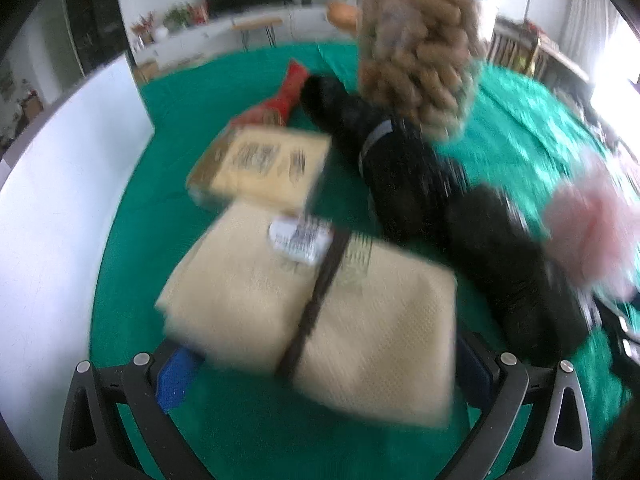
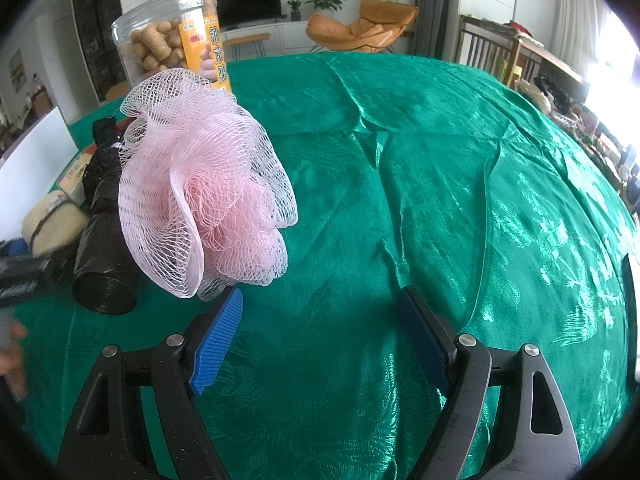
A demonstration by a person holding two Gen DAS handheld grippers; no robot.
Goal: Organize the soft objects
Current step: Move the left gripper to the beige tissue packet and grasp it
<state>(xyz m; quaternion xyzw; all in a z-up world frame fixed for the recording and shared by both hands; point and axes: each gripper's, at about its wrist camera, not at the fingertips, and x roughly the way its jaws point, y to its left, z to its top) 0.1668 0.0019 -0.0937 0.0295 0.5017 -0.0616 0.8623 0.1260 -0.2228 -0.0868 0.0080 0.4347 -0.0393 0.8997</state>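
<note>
A folded cream towel tied with a dark strap lies between the fingers of my left gripper, whose wide-spread blue pads reach around its near end; whether they press on it I cannot tell, as the view is blurred. The towel also shows in the right wrist view. A pink mesh bath pouf lies on the green cloth just ahead and left of my right gripper, which is open and empty. The pouf appears blurred in the left wrist view.
A black rolled bundle and a black roll lie between towel and pouf. A flat cream packet, a red item and a clear snack jar stand behind. A white board is at left. Green tablecloth spreads right.
</note>
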